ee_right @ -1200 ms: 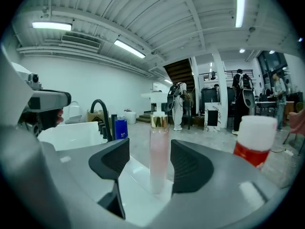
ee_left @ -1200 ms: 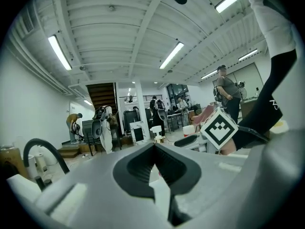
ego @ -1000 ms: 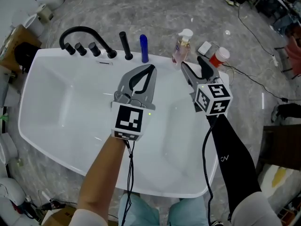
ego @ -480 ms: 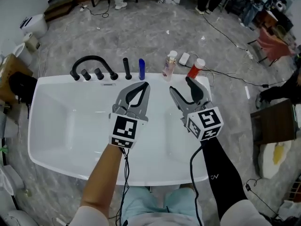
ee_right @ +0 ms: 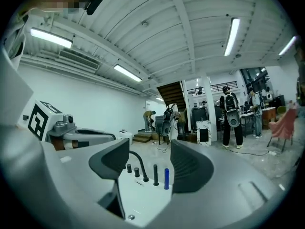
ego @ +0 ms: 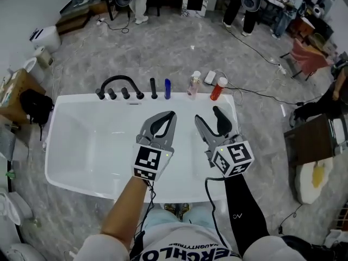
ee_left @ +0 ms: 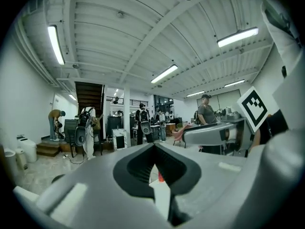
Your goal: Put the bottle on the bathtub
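A clear pump bottle [ego: 193, 86] and a red bottle with a white cap [ego: 217, 89] stand at the far right of the white bathtub's rim [ego: 81, 99]. A blue bottle [ego: 167, 89] [ee_right: 166, 178] and a black stick [ego: 154, 88] stand left of them. My left gripper [ego: 172, 115] [ee_left: 153, 146] hovers over the tub's middle, shut with nothing in it. Beside it my right gripper [ego: 207, 115] [ee_right: 150, 149] is open and empty, a short way before the bottles. A sliver of the red bottle [ee_left: 161, 178] shows below the left jaws.
A black arched faucet [ego: 117, 86] [ee_right: 138, 168] with knobs sits on the far rim's left. Cables and a small white box [ego: 210, 78] lie on the floor behind the tub. A brown cabinet [ego: 312, 140] stands at the right, a black bag [ego: 33, 106] at the left. People stand far back.
Both grippers have drawn back from the bottles toward me and the head view has pulled up and away. The left stays shut, the right open.
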A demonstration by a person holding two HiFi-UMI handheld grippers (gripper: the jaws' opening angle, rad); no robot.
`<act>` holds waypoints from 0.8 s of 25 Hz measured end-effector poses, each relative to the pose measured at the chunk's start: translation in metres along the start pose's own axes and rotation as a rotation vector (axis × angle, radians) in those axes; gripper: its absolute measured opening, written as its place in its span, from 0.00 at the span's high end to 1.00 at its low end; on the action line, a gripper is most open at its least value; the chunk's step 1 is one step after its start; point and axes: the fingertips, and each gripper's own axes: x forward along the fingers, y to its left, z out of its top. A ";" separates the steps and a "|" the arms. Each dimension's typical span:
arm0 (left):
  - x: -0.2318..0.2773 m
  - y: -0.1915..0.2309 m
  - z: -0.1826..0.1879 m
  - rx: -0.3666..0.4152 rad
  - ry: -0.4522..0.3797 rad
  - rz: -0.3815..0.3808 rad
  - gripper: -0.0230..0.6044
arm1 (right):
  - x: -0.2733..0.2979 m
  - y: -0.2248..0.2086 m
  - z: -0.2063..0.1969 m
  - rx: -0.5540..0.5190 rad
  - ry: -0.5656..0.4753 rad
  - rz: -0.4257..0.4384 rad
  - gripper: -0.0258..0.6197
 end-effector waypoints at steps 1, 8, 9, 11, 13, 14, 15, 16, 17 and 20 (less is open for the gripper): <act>-0.005 -0.008 0.007 0.000 -0.004 0.000 0.96 | -0.009 0.004 0.006 0.009 -0.012 0.003 0.49; -0.038 -0.060 0.060 0.100 -0.040 0.019 0.96 | -0.079 0.017 0.035 -0.013 -0.053 0.002 0.49; -0.044 -0.066 0.065 0.114 -0.043 0.030 0.96 | -0.088 0.016 0.040 -0.016 -0.068 -0.003 0.50; -0.054 -0.079 0.072 0.142 -0.046 0.051 0.96 | -0.108 0.015 0.044 -0.027 -0.090 -0.013 0.53; -0.062 -0.094 0.074 0.171 -0.046 0.070 0.96 | -0.123 0.014 0.043 -0.050 -0.089 -0.006 0.53; -0.065 -0.101 0.074 0.179 -0.046 0.080 0.96 | -0.129 0.015 0.042 -0.062 -0.089 0.003 0.53; -0.068 -0.107 0.073 0.179 -0.047 0.088 0.96 | -0.135 0.016 0.043 -0.075 -0.096 0.011 0.53; -0.070 -0.112 0.072 0.173 -0.048 0.097 0.96 | -0.141 0.016 0.045 -0.090 -0.108 0.014 0.53; -0.071 -0.116 0.070 0.166 -0.050 0.105 0.96 | -0.146 0.016 0.046 -0.104 -0.123 0.012 0.54; -0.078 -0.129 0.067 0.149 -0.049 0.121 0.96 | -0.163 0.012 0.048 -0.127 -0.153 -0.023 0.68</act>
